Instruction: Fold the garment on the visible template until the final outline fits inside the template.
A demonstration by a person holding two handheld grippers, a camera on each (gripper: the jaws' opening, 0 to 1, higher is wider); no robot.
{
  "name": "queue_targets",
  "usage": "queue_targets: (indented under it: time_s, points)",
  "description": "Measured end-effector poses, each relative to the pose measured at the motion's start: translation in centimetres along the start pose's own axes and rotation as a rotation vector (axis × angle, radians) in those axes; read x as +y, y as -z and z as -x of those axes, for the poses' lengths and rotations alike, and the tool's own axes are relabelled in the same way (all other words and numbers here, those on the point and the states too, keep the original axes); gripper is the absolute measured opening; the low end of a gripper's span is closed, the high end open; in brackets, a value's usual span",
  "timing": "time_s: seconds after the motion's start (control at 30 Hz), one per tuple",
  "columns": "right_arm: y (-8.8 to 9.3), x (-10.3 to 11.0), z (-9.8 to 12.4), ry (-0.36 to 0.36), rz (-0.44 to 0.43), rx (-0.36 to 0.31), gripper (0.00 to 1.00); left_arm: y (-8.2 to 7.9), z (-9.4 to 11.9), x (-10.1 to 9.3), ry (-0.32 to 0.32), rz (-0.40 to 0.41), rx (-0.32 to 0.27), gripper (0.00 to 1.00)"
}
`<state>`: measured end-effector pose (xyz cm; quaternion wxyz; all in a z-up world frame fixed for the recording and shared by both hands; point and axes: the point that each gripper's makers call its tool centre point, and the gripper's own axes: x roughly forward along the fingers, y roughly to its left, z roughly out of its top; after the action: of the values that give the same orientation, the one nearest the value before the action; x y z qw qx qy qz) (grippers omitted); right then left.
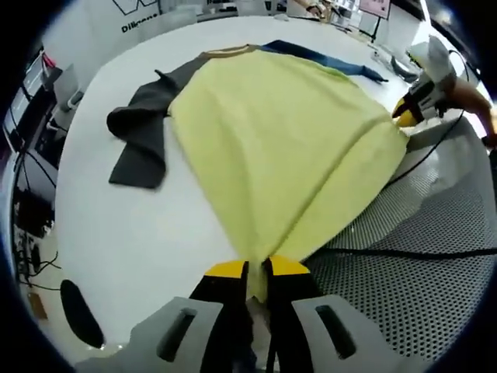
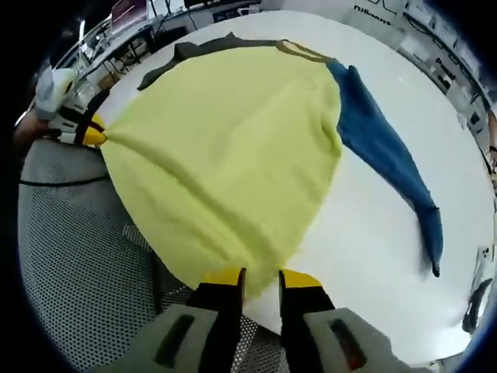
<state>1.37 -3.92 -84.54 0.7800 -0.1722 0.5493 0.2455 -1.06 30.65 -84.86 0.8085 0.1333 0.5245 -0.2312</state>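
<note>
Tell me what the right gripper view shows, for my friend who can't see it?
The right gripper pinches the hem of a yellow shirt spread on a white table. Its blue sleeve lies flat, and the left gripper holds the other hem corner.

Both views are evenly and brightly lit from overhead, and only faint, soft shadows are cast under the yellow garment [image 1: 287,148] on the white table [image 1: 140,233]. No harsh glare is seen. Strong fisheye bending is shown toward the edges, where background clutter is smeared and slightly blurred.
</note>
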Motion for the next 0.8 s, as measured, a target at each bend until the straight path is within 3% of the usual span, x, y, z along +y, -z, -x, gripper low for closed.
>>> queue_targets:
  time_s: [0.13,0.43,0.53,0.63,0.7,0.8]
  points:
    - [-0.9,-1.5,0.8,0.052,-0.032,-0.060,0.14,-0.5,0.0,0.3,-0.020,-0.032,-0.020,0.14]
    - [-1.4,0.0,-0.7,0.004,0.001,-0.072,0.13,-1.5,-0.3,0.4,-0.025,-0.040,-0.046,0.10]
    - [-1.2,-0.8,-0.6,0.027,-0.025,-0.075,0.14,-1.9,0.2,0.5,-0.020,-0.050,-0.067,0.11]
    - [-1.3,-2.3,-0.2,0.061,-0.087,-0.111,0.16,-3.1,0.7,1.1,-0.034,-0.021,-0.141,0.08]
    - [-2.1,-3.5,0.4,0.071,-0.121,-0.179,0.17,-3.6,1.0,1.6,-0.053,-0.007,-0.172,0.07]
    - [-3.3,-4.4,1.4,0.079,-0.155,-0.265,0.18,-5.1,1.4,1.9,-0.088,-0.092,-0.247,0.07]
